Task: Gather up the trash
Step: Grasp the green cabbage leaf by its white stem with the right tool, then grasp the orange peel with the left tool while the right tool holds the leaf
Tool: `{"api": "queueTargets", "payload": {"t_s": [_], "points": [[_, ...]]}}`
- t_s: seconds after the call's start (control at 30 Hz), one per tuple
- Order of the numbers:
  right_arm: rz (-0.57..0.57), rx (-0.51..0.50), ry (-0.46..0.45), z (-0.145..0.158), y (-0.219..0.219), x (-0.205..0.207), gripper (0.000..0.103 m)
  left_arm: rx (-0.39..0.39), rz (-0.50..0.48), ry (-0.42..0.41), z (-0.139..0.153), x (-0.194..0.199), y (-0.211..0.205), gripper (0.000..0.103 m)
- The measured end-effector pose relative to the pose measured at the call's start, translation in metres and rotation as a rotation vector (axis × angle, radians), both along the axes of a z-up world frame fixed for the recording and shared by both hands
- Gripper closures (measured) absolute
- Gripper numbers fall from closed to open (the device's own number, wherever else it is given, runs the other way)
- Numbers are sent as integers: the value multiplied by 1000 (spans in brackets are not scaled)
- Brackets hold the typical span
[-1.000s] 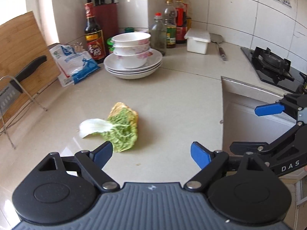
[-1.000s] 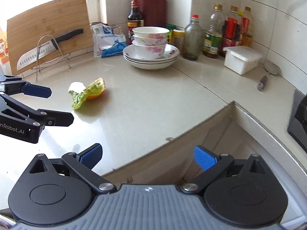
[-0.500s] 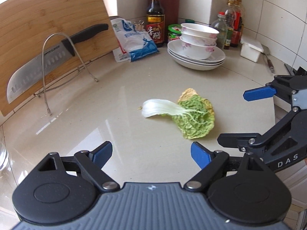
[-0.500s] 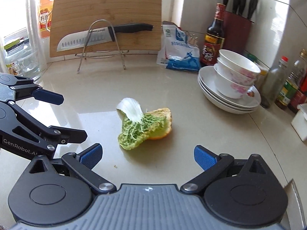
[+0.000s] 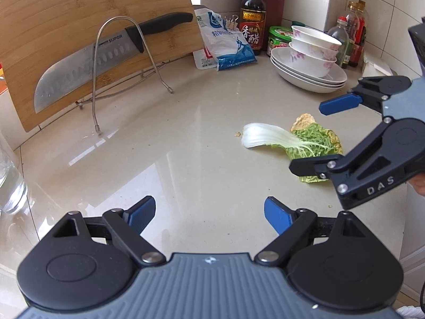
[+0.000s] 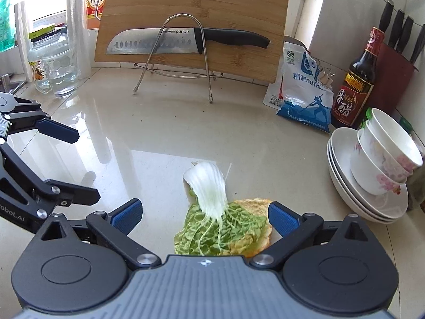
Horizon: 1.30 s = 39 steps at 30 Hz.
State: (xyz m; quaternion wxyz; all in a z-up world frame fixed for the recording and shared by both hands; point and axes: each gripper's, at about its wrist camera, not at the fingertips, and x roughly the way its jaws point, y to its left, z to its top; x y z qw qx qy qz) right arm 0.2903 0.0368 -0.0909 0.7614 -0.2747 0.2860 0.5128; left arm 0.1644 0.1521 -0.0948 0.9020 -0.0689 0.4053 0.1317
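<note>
A: Left wrist view, items?
B: Left hand-held gripper (image 5: 209, 216), jaws wide apart, nothing between the blue pads, over bare table (image 5: 186, 138). Cabbage leaf (image 5: 297, 143), white stalk and green blade, lay flat on the table ahead and to the right, with a yellowish piece under it. Right hand-held gripper (image 5: 313, 135) came in from the right edge, jaws apart, its lower finger in front of the leaf's near edge; whether it touched could not be told.

A: Background there?
B: Wooden cutting board (image 5: 87, 26) leaned at the back left, a knife (image 5: 106, 61) resting on a wire rack (image 5: 119, 61) in front of it. Blue-and-white bag (image 5: 225, 45), dark vinegar bottle (image 5: 252, 18), stacked bowls (image 5: 313, 53) on plates, further bottles behind. A glass (image 5: 10, 183) at the left edge.

A: Right wrist view?
B: Right hand-held gripper (image 6: 204, 216), jaws spread wide, pads on either side of the cabbage leaf (image 6: 212, 218) and not pressing on it. The leaf lay on the table (image 6: 172, 122), stalk pointing away, green blade towards the camera, the yellowish piece showing at its right side. Left hand-held gripper (image 6: 77, 167) at the left edge, jaws apart and empty, apart from the leaf.

A: Remainder?
B: Cutting board (image 6: 239, 5), knife (image 6: 186, 41), wire rack (image 6: 175, 53), bag (image 6: 302, 93), vinegar bottle (image 6: 358, 85), knife block at the far right, stacked bowls (image 6: 385, 159), glass jars at the left.
</note>
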Motion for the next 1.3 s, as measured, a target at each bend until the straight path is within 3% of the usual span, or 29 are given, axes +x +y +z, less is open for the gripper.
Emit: {"api": "queueTargets", "payload": {"t_s": [0.4, 0.63, 1.0, 1.3], "points": [[77, -77, 62, -25, 28, 19, 33, -40, -69, 2, -6, 9, -15, 14], [46, -85, 35, -21, 24, 24, 62, -49, -87, 1, -6, 12, -16, 14], [23, -42, 38, -2, 1, 18, 65, -22, -149, 6, -5, 19, -23, 14], [-48, -10, 23, 19, -38, 15, 65, 3, -275, -24, -4, 49, -39, 14]]}}
